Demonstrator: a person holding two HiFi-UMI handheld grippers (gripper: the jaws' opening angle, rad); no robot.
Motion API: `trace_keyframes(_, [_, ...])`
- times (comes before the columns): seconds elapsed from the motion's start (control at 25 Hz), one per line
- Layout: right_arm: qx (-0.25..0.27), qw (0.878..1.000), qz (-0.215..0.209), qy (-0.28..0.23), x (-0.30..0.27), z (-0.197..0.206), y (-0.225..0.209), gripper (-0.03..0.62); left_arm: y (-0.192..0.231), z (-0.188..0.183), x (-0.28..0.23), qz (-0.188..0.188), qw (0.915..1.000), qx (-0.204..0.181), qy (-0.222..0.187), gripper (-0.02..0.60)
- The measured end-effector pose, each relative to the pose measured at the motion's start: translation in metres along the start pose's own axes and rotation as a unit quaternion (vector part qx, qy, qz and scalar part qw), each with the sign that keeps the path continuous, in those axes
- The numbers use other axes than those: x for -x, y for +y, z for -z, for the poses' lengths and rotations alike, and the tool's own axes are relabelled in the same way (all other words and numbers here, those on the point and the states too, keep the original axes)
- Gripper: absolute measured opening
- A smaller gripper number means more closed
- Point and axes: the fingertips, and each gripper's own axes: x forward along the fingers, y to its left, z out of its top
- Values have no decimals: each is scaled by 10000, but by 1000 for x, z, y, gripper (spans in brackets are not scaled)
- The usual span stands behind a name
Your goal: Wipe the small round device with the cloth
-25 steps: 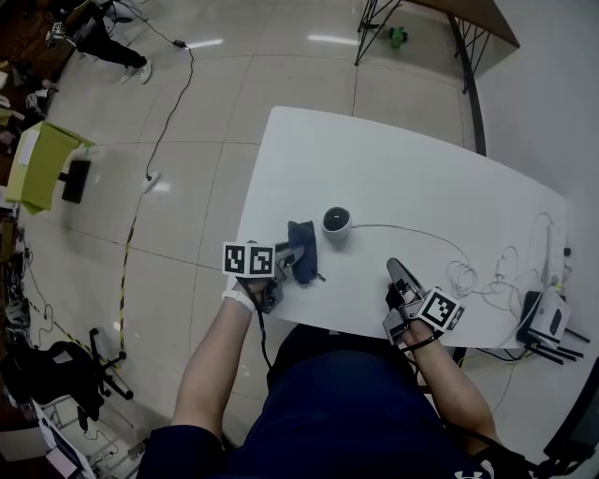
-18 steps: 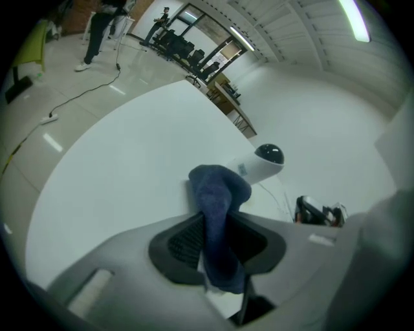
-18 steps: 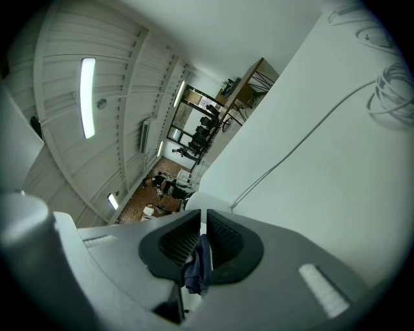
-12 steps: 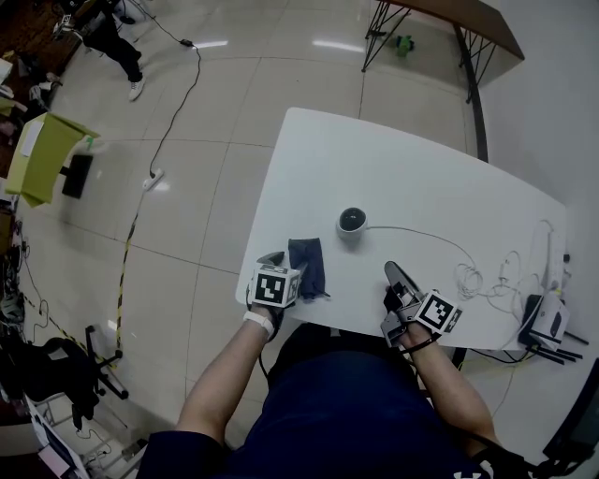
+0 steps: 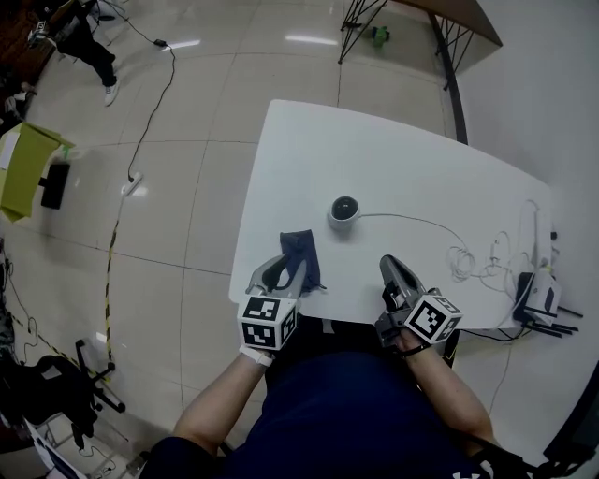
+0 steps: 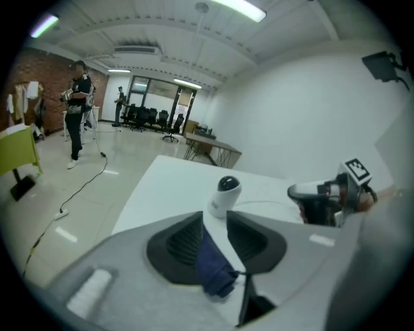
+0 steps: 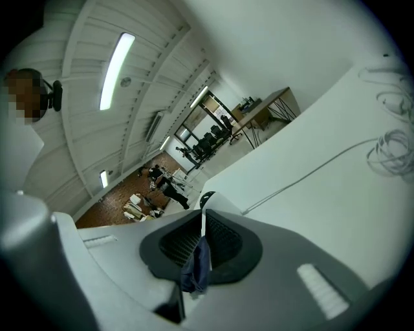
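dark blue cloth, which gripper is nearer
Left. The left gripper hovers at the near end of the dark blue cloth, jaws just closed partway, cloth loose between them. The right gripper sits farther right, jaws just closed nearly shut, blue glimpsed between.

person (image 5: 84, 42), dark table (image 5: 468, 17): cut off at head view's top edge. small round device (image 7: 208, 196): mostly hidden in right gripper view, top showing.

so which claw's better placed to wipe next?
Probably left. The left claw, jaws just closing, has the cloth between them, near the device. The right claw, also just closing, stands farther off, pinching a blue scrap.
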Motion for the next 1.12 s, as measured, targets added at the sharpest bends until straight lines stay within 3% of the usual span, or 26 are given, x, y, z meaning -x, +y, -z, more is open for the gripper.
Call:
trace_keyframes(0.16, [360,9992,-59,-134,14,-15,19,23,-49,-25,16,450,9975,-59,-541,79])
trace_keyframes(0.32, [872,9955,-298,-237,25,-26,46,23,-90,-42,40,625,9933,-192,-958,51])
trace_keyframes(0.52, [2097,9746,-623,-478,55,-30,88,23,-121,-46,72,316,9892,-337,-1391,27])
trace_keyframes(0.68, [2833,9534,-892,-524,80,-15,108,23,-142,-31,96,-25,9900,-356,-1363,26])
trace_keyframes(0.92, [2859,9487,-1307,-345,110,-5,112,21,-174,-8,107,-262,9910,-476,-1222,26])
trace_keyframes(1.12, [2931,9463,-1247,-551,126,-14,122,21,-186,-12,106,-41,9901,-634,-1250,26])
